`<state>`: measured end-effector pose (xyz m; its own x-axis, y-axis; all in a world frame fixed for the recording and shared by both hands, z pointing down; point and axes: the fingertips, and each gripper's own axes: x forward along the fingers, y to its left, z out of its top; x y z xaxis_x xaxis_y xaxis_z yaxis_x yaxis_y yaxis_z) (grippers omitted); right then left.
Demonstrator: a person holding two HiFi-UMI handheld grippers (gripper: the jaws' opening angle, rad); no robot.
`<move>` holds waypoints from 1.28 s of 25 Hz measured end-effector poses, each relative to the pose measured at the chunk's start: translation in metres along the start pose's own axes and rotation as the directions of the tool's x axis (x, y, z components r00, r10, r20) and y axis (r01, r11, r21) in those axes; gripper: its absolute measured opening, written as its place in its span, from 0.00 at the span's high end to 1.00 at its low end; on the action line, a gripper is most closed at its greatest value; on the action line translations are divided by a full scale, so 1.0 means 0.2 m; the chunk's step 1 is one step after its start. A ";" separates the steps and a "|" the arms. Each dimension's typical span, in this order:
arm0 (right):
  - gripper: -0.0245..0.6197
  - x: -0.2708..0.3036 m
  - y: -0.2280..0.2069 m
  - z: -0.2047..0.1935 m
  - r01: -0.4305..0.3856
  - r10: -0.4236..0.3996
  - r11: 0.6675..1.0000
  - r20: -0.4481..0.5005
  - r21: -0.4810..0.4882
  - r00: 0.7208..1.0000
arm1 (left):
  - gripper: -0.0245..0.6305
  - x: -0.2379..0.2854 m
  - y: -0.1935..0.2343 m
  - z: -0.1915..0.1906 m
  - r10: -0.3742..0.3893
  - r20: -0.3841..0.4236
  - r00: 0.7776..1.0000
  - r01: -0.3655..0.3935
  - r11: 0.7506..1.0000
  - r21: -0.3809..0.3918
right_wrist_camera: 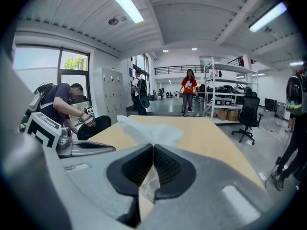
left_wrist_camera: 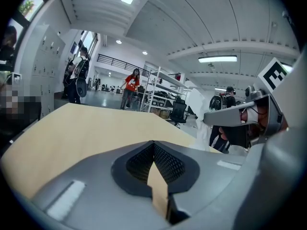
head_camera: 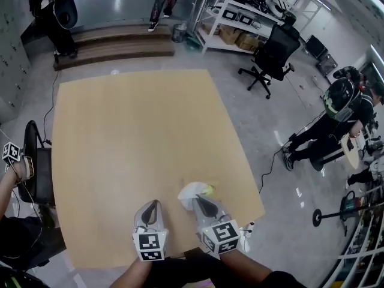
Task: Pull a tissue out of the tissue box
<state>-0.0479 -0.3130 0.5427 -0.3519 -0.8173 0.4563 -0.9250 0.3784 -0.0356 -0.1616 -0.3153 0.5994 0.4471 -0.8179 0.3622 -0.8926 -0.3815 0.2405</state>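
My right gripper is shut on a white tissue. The tissue fans out past the jaw tips above the wooden table, and a strip of it shows between the pads. A small yellow-green thing peeks out beside the tissue. I cannot make out a tissue box in any view. My left gripper hovers just left of the right one near the table's front edge. Its jaws meet at the tips with nothing between them.
The table's front edge is right below both grippers. A black office chair and a seated person are on the floor to the right. Another person's hand with a marker cube is at the left. Shelves stand behind.
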 end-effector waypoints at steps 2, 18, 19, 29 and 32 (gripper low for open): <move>0.96 -0.03 0.01 -0.03 -0.017 0.016 1.000 -0.006 -0.012 1.000 | 0.93 -0.02 -0.01 -0.02 0.015 0.006 1.000 -0.015 1.000 -0.014; 0.96 -0.17 0.07 -0.08 -0.189 0.194 0.979 0.068 -0.080 0.979 | 0.93 -0.22 -0.17 0.02 0.154 0.088 0.984 -0.154 0.988 0.000; 0.96 -0.20 0.06 -0.09 -0.203 0.209 0.976 0.075 -0.077 0.975 | 0.93 -0.24 -0.20 0.02 0.169 0.090 0.982 -0.169 0.986 -0.001; 0.96 -0.49 -0.03 -0.23 -0.357 0.360 0.933 0.096 -0.052 0.928 | 0.93 -0.52 -0.60 -0.06 0.313 0.066 0.947 -0.314 0.949 0.006; 0.96 -0.57 -0.04 -0.26 -0.381 0.384 0.923 0.108 -0.050 0.917 | 0.93 -0.56 -0.68 -0.05 0.327 0.071 0.942 -0.329 0.944 0.016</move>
<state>0.0069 -0.2003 0.5369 -0.6934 -0.6511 0.3086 -0.7128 0.6824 -0.1620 -0.0902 -0.1680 0.5344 0.1249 -0.9259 0.3565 -0.9908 -0.0978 0.0933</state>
